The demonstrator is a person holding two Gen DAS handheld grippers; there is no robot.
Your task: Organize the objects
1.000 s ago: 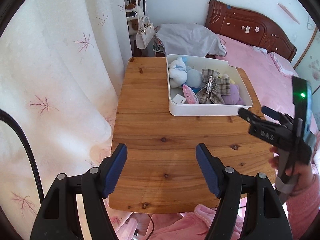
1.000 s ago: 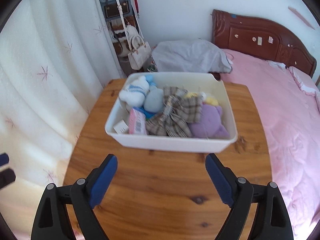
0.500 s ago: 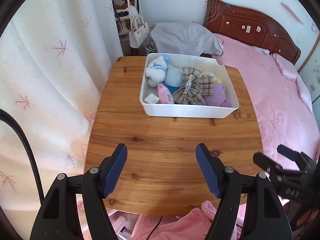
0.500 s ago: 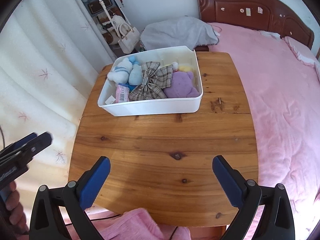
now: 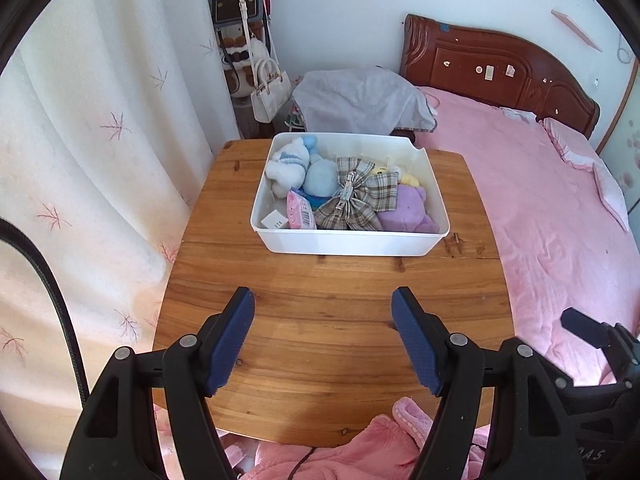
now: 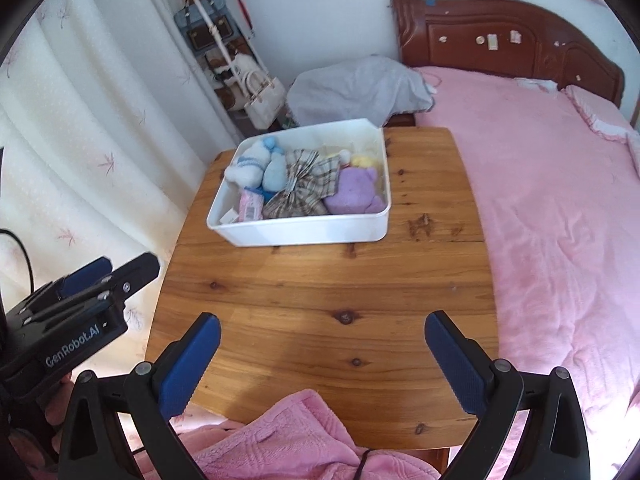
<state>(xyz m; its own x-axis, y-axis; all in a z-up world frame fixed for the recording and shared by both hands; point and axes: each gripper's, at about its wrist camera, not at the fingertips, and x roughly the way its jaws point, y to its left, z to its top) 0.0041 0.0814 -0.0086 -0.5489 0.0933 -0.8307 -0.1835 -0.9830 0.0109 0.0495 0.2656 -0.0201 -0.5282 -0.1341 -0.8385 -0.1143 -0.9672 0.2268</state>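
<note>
A white bin [image 5: 344, 242] [image 6: 304, 230] stands at the far side of a wooden table [image 5: 332, 308] [image 6: 328, 292]. In it lie a white and blue plush [image 5: 289, 165], a plaid bow [image 5: 352, 200] [image 6: 300, 196], a purple plush [image 5: 404, 216] [image 6: 352, 196], a yellow toy [image 5: 408, 178] and a pink packet [image 5: 299, 212]. My left gripper [image 5: 323, 336] is open and empty above the table's near part. My right gripper [image 6: 322, 354] is open and empty, also over the near edge.
A bed with a pink cover [image 5: 552, 208] [image 6: 560, 184] runs along the table's right. White curtains [image 5: 92, 152] hang on the left. Handbags [image 5: 268, 92] and a grey cloth heap [image 5: 360, 100] sit behind the table. Pink fleece clothing [image 6: 288, 436] is at the near edge.
Both grippers have pulled back and up from the bin, which now looks smaller and farther. Both stay open and empty.
</note>
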